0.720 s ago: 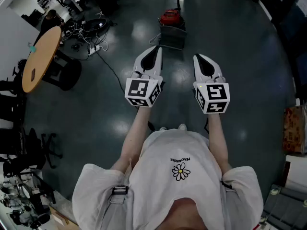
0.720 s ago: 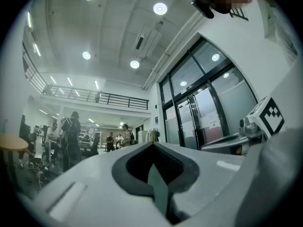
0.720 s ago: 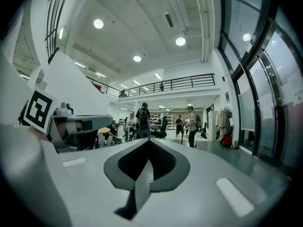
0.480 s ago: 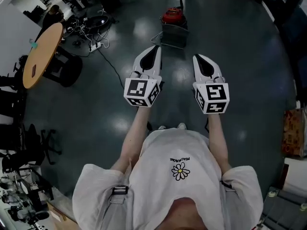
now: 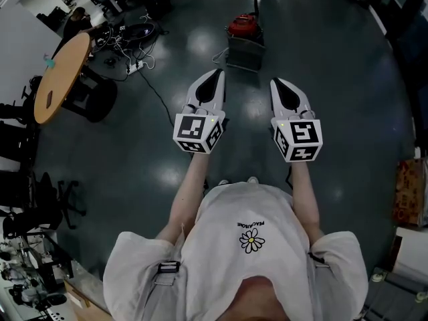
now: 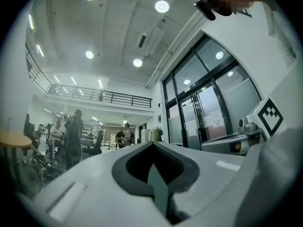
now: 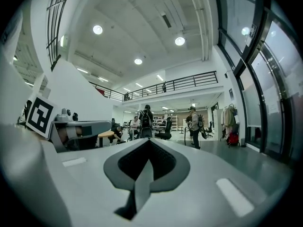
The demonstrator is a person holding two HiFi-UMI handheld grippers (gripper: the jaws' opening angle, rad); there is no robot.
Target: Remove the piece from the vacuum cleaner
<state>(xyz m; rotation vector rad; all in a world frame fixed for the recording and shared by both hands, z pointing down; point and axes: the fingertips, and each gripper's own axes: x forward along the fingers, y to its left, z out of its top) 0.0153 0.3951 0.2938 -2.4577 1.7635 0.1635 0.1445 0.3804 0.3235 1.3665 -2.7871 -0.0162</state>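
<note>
Quick read on where we stand. The vacuum cleaner (image 5: 242, 35) sits on the floor (image 5: 334, 79) at 12 o'clock from us, well apart from both tools, so nothing has been touched yet.

The left hand-held gripper (image 5: 215, 76) and the right hand-held gripper (image 5: 278, 83) are held out side by side, both pointing toward 12. Each one's own view shows the jaws pressed together with nothing pinched between them, just the room beyond.

The bit that matters for the next move is that the vacuum lies almost on the line between the two tips, a touch toward the left one. We'd call the left hand-held gripper slightly nearer, but it's close. The machine's long axis looks to run 12-to-6. The red canister (image 5: 242, 25) is at the far end and a grey boxy part (image 5: 244, 52) is at the near end, facing us.

Which bit is the piece to come off we can't tell from here — too small and too dark.

Our guess is that the job hasn't really begun. We'd need to close the gap toward 12 and spread the jaws before any grab. Loose cables (image 5: 137, 64) trail across the floor at about 10 o'clock, off our straight path.
</note>
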